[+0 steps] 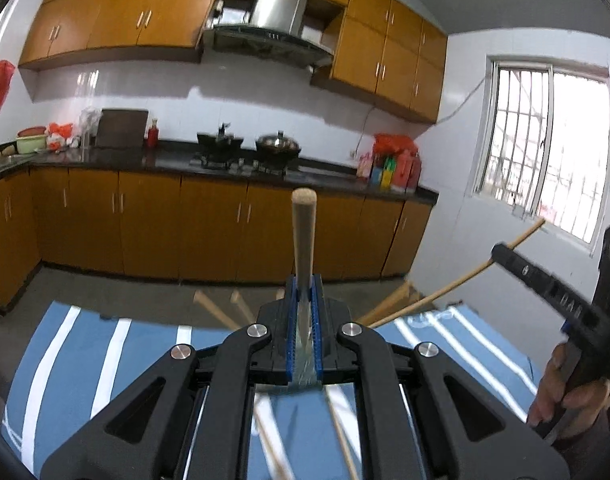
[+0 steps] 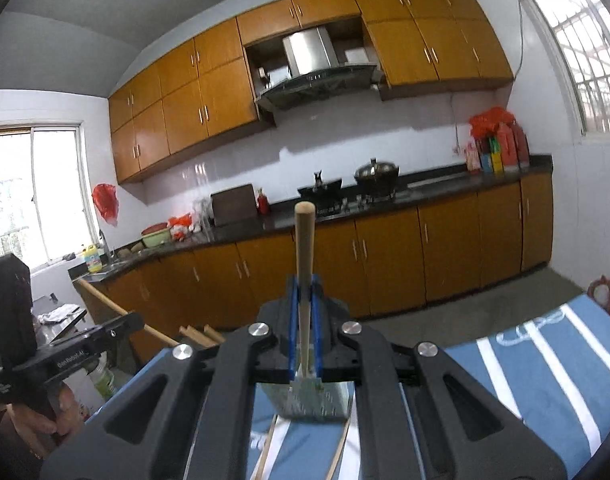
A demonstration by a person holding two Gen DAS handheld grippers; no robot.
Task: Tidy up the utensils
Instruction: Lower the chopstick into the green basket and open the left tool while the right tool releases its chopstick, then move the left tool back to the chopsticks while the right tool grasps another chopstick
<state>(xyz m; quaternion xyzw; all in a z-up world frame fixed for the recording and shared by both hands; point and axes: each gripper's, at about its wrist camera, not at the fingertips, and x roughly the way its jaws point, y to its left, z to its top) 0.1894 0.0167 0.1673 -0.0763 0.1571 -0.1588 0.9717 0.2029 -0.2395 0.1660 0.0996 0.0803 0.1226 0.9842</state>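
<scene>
Left claw (image 1: 303,292) clamps a pale, round-ended wooden handle (image 1: 303,232), upright.

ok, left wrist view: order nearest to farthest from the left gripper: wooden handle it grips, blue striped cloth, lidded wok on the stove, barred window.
1. Wooden utensil handle: clamped in the left gripper, centre.
2. Blue white-striped cloth: just below and ahead.
3. Lidded dark wok: on the far counter, centre.
4. Barred window: right wall; too close to call against the wok.

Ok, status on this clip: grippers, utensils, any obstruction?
Left gripper shut on wooden-handled utensil. Right gripper shut on another wooden handle. More utensils over striped cloth. Nothing blocking.
</scene>
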